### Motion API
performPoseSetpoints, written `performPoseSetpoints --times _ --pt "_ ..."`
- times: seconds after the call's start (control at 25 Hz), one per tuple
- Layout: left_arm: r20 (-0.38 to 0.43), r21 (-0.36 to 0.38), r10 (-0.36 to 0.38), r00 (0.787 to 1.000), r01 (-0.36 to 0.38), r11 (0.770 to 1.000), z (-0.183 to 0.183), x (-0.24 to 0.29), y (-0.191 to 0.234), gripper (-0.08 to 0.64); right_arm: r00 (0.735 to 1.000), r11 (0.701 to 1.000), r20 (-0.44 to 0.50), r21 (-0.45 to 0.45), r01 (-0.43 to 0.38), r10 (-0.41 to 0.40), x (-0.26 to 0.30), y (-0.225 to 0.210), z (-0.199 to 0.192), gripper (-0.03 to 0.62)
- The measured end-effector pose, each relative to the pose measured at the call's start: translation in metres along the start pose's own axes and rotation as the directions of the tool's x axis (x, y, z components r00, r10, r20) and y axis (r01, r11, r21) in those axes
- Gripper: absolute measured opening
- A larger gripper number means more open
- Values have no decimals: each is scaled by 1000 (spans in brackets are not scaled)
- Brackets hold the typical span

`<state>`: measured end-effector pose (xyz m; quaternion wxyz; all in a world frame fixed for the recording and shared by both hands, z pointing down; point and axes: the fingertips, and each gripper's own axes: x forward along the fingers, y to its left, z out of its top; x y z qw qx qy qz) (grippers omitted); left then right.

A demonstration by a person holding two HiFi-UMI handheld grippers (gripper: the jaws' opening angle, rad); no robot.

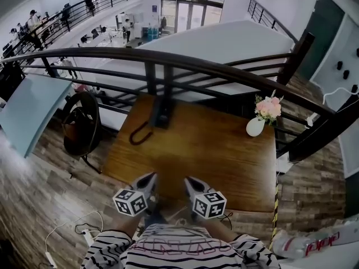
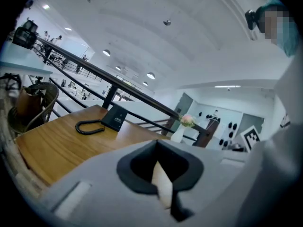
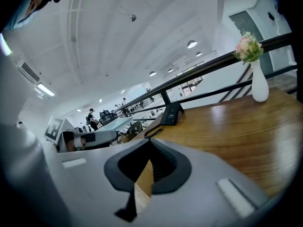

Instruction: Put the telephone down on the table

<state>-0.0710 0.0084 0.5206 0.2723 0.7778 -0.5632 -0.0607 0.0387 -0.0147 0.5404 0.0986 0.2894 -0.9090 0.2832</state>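
Note:
A black telephone (image 1: 163,115) stands at the far edge of the wooden table (image 1: 219,156), against the railing, with its coiled cord (image 1: 137,134) looped to its left. The left gripper view shows the telephone (image 2: 114,117) far ahead, and so does the right gripper view (image 3: 171,113). My left gripper (image 1: 150,179) and right gripper (image 1: 191,182) hover side by side over the table's near edge, well short of the telephone. Both are shut and hold nothing, as the left gripper (image 2: 159,168) and right gripper (image 3: 144,171) show in their own views.
A white vase (image 1: 255,126) with pink flowers stands at the table's far right corner. A dark railing (image 1: 224,70) runs behind the table above a lower floor. A chair with a bag (image 1: 81,122) stands to the left. White cables (image 1: 67,234) lie on the floor.

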Motion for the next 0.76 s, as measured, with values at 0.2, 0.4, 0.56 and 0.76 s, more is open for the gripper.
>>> performPoseSetpoints --times 0.2,0.4,0.56,0.76 --pt "-10 4 7 1000 -7 1000 -8 1 -10 2 1000 1000 -9 1 3 -3 -8 -6 -5 -2" --pt "-16 -9 18 1000 -18 1000 -21 2 -16 2 1000 1000 -16 6 -3 3 -11 -13 -10 -2" --pt "-15 -14 32 999 -33 999 -16 4 -11 2 1000 1000 -23 15 -7 7 -4 -14 -8 -2" --pt "-14 -17 39 999 -40 999 -16 8 -9 2 999 1000 -31 17 -13 14 -2 -17 -9 -2"
